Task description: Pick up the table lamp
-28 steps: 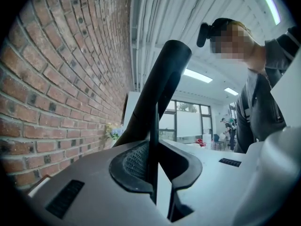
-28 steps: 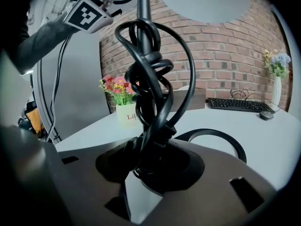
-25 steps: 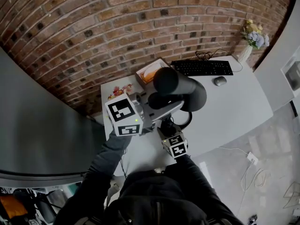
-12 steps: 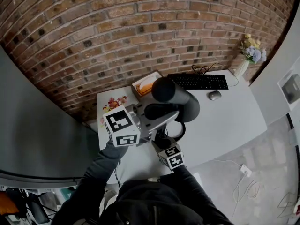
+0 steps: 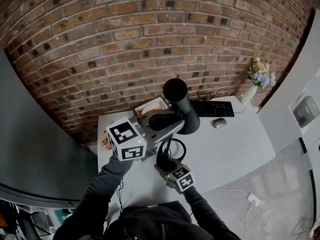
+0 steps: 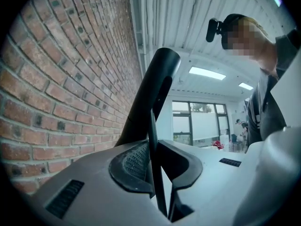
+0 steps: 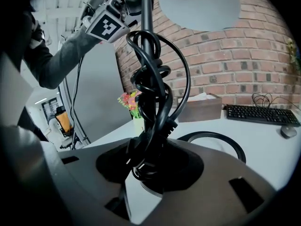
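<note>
The black table lamp (image 5: 177, 105) is held in both grippers over the white desk (image 5: 235, 149). My left gripper (image 5: 166, 127) is shut on the lamp's thin upper arm (image 6: 155, 159), just below the dark shade (image 6: 149, 91). My right gripper (image 5: 165, 162) is shut on the lower stem, which is wrapped in coiled black cord (image 7: 151, 98). The lamp's ring base (image 7: 214, 140) hangs just past the right jaws. The shade's pale underside (image 7: 197, 4) shows at the top of the right gripper view, with the left gripper's marker cube (image 7: 107, 25) beside it.
On the desk behind the lamp lie a black keyboard (image 5: 212, 108), a mouse (image 5: 218, 123) and an open tissue box (image 5: 150, 107). A flower vase (image 5: 256, 79) stands at the far right corner and a small flower pot (image 7: 130, 106) at the left. A brick wall backs the desk.
Both grippers and the lamp have risen together toward the head camera. The shade now stands more upright and looks narrower. The grips have not changed.
</note>
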Available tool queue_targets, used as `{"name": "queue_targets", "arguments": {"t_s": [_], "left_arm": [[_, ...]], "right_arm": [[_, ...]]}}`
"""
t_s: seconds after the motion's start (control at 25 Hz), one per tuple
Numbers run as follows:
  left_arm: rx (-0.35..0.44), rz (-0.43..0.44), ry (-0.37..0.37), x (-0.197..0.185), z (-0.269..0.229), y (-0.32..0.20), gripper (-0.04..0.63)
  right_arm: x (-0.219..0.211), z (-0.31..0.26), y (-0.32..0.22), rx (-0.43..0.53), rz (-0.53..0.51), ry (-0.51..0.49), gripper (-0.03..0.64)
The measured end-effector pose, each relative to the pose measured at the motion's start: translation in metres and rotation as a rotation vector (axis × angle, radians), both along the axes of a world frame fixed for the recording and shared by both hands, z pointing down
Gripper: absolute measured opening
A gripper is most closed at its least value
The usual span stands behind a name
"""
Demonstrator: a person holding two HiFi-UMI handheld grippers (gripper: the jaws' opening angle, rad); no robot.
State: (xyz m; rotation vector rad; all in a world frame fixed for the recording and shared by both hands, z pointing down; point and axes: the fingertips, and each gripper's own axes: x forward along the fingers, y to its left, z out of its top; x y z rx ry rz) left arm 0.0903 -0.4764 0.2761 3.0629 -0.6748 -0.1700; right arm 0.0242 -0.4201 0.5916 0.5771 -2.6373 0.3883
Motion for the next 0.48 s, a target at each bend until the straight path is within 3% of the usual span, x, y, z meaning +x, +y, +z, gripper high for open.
{"name": "queue_targets", "arguments": {"t_s": [0.48], "left_arm": [[0.149,-0.052,0.029,-0.03,-0.122,-0.041,0.055]], "right_arm": [[-0.027,-0.116,-0.072,0.141,-0.104,-0.058,0.155]]}}
